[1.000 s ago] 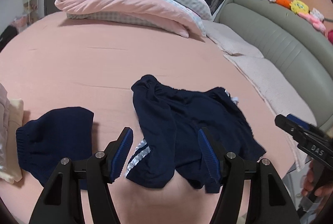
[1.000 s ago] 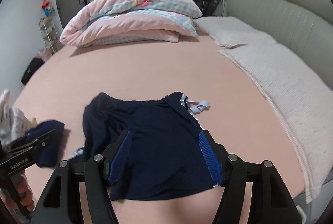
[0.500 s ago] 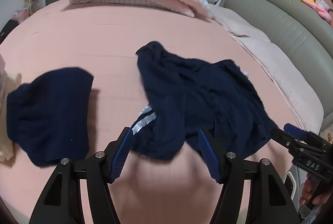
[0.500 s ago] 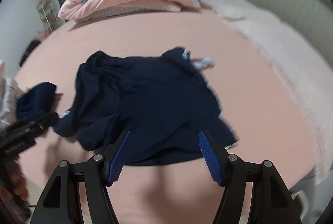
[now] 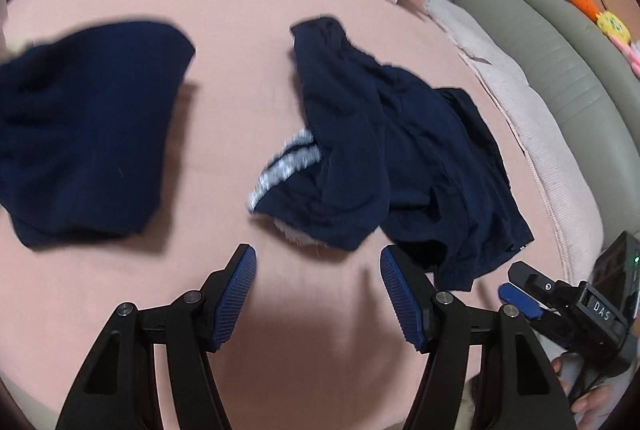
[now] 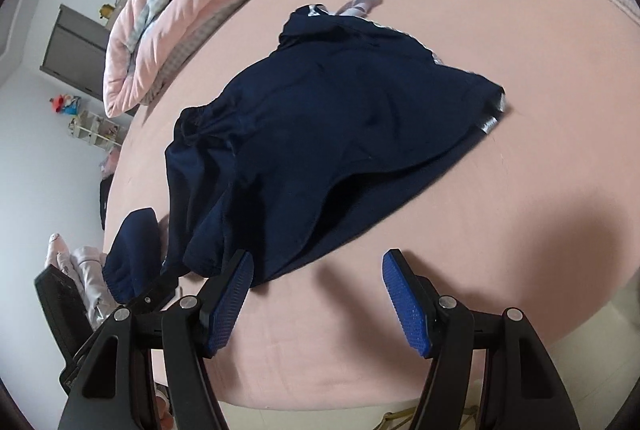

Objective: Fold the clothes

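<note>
Left wrist: shorts hem near open gripper

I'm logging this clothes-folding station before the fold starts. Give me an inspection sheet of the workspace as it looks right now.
Surface: pink bed sheet, smooth.
Job's things: crumpled navy shorts with a white stripe, unfolded; second navy garment lying apart from them.
Clutter: folded pink quilt at the far side; pale clothes at the bed's edge.
Grippers: left gripper open, empty, short of the shorts; right gripper open, empty.
Cables: nothing seen.
Surroundings: grey padded headboard with soft toys; pale mat beside it.
</note>
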`<state>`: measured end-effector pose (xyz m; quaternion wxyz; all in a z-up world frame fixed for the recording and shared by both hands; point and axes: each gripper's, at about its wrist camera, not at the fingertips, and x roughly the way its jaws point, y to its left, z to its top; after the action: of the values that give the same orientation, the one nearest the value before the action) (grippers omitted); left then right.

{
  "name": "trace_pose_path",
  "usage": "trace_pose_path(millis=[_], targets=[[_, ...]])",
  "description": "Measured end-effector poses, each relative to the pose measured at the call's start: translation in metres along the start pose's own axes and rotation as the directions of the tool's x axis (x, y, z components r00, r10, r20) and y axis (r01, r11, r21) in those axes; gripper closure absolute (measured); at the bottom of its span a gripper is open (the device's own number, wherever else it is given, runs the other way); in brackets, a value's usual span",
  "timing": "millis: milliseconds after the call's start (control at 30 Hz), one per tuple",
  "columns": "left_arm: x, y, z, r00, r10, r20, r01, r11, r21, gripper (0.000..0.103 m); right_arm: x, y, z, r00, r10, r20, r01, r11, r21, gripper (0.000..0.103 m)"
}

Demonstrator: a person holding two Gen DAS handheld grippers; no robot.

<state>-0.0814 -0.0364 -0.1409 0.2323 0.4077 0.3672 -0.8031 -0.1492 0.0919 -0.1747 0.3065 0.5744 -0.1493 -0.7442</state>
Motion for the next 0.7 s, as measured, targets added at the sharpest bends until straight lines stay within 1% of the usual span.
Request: trace_pose_path(millis=[100,167,233,300,333,367,467,533,633,700], targets=[[0.001,0.003,-0.003,1.000,-0.024,0.014,0.024,0.999,-0.031,0.040,0.002,-0.005,-0.001,0.999,0.030,0.016,-0.031,0.999,0.038,0.036],[0.001,0.001,-0.004,1.000,-0.016,0.026,0.016,1.000,-0.015,0.040,0.004,-0.009,-0.001,0.998,0.057,0.030,-0.058,0.996,0.067,0.035],[0.000,0.000,-0.006,0.999,-0.006,0.039,0.006,1.000,0.004,0.040,0.007,-0.012,0.000,0.995,0.086,0.048,-0.090,0.991,0.095,0.031],[0.002,-0.008,-0.008,0.997,0.052,0.061,-0.056,0.996,0.071,0.040,0.009,-0.016,0.001,0.991,0.114,0.068,-0.122,0.985,0.121,0.030],[0.003,-0.013,-0.011,0.993,0.090,0.077,-0.099,0.989,0.112,0.040,0.011,-0.018,0.001,0.989,0.124,0.078,-0.133,0.983,0.128,0.030],[0.004,-0.016,-0.012,0.989,0.114,0.093,-0.126,0.983,0.136,0.040,0.012,-0.019,0.002,0.987,0.133,0.087,-0.144,0.980,0.136,0.030],[0.007,-0.024,-0.015,0.972,0.183,0.147,-0.209,0.959,0.189,0.040,0.015,-0.021,0.005,0.983,0.148,0.105,-0.163,0.975,0.154,0.030],[0.009,-0.027,-0.015,0.963,0.204,0.177,-0.239,0.950,0.202,0.040,0.017,-0.020,0.008,0.981,0.156,0.116,-0.173,0.971,0.162,0.028],[0.013,-0.026,-0.009,0.962,0.204,0.181,-0.238,0.953,0.189,0.040,0.019,-0.020,0.013,0.978,0.164,0.130,-0.186,0.967,0.176,0.027],[0.017,-0.027,-0.005,0.959,0.216,0.183,-0.252,0.946,0.203,0.040,0.020,-0.019,0.017,0.977,0.167,0.133,-0.190,0.965,0.182,0.026]])
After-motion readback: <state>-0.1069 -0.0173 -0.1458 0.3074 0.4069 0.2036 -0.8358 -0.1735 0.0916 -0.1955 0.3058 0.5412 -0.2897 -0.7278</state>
